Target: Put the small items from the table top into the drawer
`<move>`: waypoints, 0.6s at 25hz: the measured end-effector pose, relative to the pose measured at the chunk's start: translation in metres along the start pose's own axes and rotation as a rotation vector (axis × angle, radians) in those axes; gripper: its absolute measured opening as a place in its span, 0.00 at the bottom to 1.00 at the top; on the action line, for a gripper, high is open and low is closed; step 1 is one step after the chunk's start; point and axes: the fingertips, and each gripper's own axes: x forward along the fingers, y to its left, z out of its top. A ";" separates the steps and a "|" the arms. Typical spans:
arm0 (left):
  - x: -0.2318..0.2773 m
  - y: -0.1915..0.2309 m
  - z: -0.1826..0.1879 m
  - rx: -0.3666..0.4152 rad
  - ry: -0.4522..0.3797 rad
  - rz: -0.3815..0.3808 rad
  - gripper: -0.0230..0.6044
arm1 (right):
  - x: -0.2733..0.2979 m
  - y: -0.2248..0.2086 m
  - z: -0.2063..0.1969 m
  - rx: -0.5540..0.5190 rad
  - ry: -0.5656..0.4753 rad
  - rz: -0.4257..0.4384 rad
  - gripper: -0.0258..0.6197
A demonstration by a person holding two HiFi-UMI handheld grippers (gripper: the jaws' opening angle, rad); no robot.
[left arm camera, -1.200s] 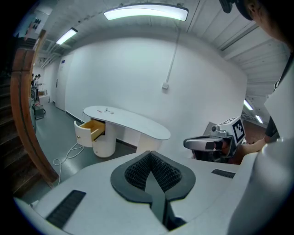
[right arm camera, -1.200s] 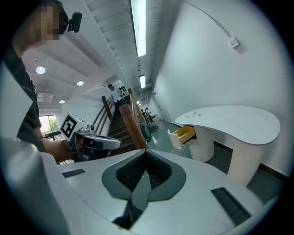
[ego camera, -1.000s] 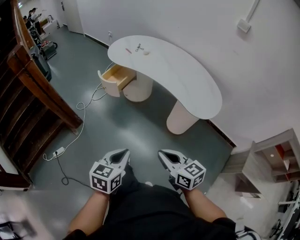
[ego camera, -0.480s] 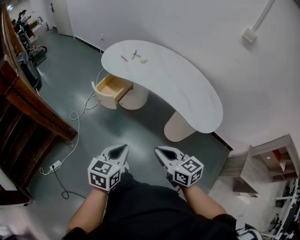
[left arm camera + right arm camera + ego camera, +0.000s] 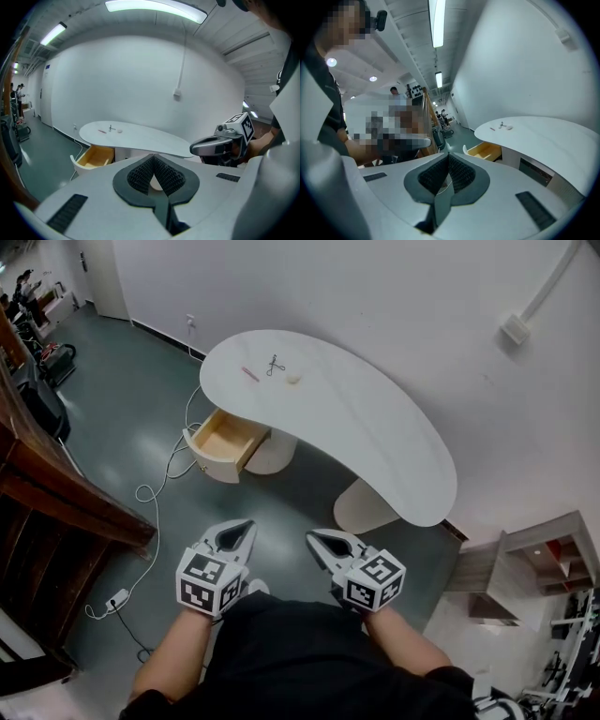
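A white curved table [image 5: 375, 418] stands by the wall, well ahead of me. Near its far left end lie a pink stick [image 5: 249, 374], small scissors [image 5: 275, 365] and a small white item [image 5: 293, 380]. Under that end a wooden drawer [image 5: 223, 442] is pulled out and looks empty. My left gripper [image 5: 246, 526] and right gripper [image 5: 314, 538] are held side by side close to my body, over the floor and far from the table. Both are shut with nothing between the pads. The left gripper view shows the table [image 5: 140, 139], the drawer [image 5: 93, 157] and the right gripper [image 5: 211, 146].
A dark wooden stair rail [image 5: 56, 493] runs along the left. A white cable [image 5: 155, 493] trails over the grey floor to a power strip [image 5: 117, 599]. A low shelf unit [image 5: 539, 568] stands at the right. People stand far off at the top left [image 5: 19, 282].
The view has swung a little: the table and drawer sit lower and slightly nearer in the head view, and the stair rail has slid left. Both grippers stay shut and level.
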 end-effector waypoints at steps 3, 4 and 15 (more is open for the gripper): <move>0.005 0.025 0.005 0.008 0.003 -0.013 0.06 | 0.022 -0.004 0.003 0.013 0.010 -0.018 0.04; 0.006 0.032 0.006 0.009 0.003 -0.016 0.06 | 0.028 -0.005 0.004 0.014 0.015 -0.021 0.04; 0.024 0.081 -0.009 -0.035 0.047 -0.024 0.06 | 0.078 -0.029 0.012 0.042 0.048 -0.021 0.04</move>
